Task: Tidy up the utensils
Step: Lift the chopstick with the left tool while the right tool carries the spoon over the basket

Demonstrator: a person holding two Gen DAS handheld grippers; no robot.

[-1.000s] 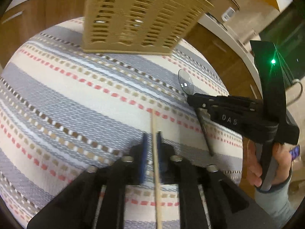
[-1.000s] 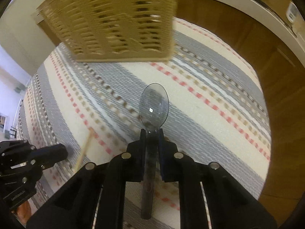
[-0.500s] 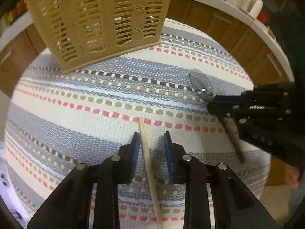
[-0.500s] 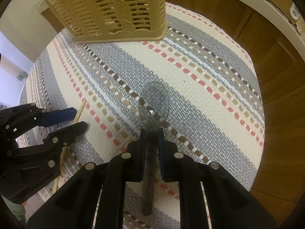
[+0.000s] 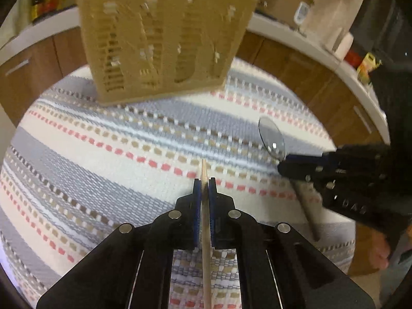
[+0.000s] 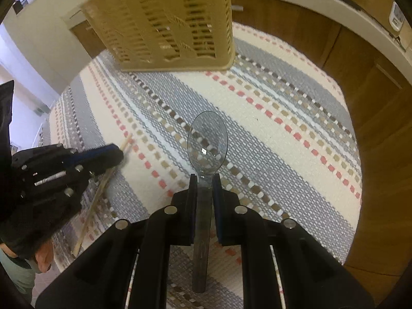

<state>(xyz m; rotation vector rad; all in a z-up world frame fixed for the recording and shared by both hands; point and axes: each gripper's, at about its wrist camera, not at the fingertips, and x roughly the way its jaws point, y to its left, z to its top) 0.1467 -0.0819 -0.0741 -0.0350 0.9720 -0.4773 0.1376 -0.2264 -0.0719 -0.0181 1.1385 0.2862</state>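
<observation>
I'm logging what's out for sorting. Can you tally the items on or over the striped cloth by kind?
Wooden chopstick: 1
Clear plastic spoon: 1
Tan slotted basket: 1
Total: 3

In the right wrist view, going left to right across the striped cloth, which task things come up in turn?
Left gripper shut on the chopstick → clear spoon in the right gripper. The beige basket stands farther back, spanning both.
</observation>
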